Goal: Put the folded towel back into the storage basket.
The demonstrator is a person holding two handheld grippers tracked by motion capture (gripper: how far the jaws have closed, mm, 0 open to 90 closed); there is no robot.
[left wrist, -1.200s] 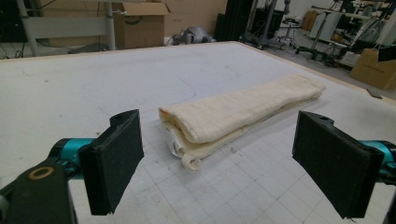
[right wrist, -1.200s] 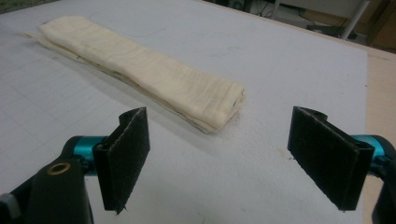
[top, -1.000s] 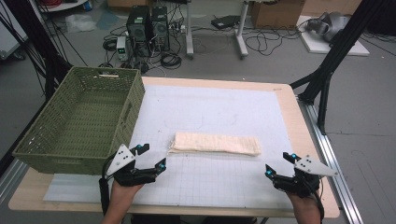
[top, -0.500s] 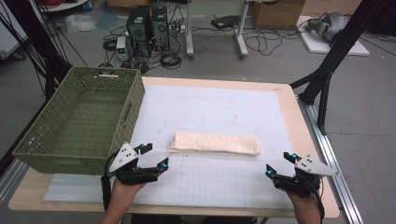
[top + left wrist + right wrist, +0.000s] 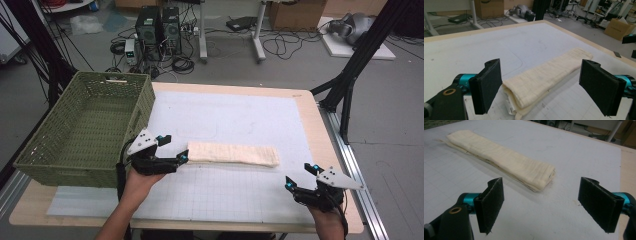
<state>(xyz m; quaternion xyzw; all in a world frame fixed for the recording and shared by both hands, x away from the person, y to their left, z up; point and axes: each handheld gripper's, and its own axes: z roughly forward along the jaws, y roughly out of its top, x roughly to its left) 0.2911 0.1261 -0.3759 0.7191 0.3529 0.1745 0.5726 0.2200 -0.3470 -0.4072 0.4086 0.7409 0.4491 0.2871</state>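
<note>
Where white mat (image 5: pixel 225 120) lies flat, folded cream towel (image 5: pixel 233 154): long, ribbed.

So on your surface (image 5: pixel 310 107) the mat (image 5: pixel 225 115) covers most of the top, and the folded towel (image 5: pixel 234 153) lies on it near the middle, long side running left to right. The basket (image 5: pixel 85 127) sits at the left edge, partly hanging off the surface. Your left gripper (image 5: pixel 172 148) is between basket and towel, right at the towel's left end, which lies between its spread fingers (image 5: pixel 487 87). Your right gripper (image 5: pixel 301 176) is at the front right, near the towel's right end but apart from it.
</note>
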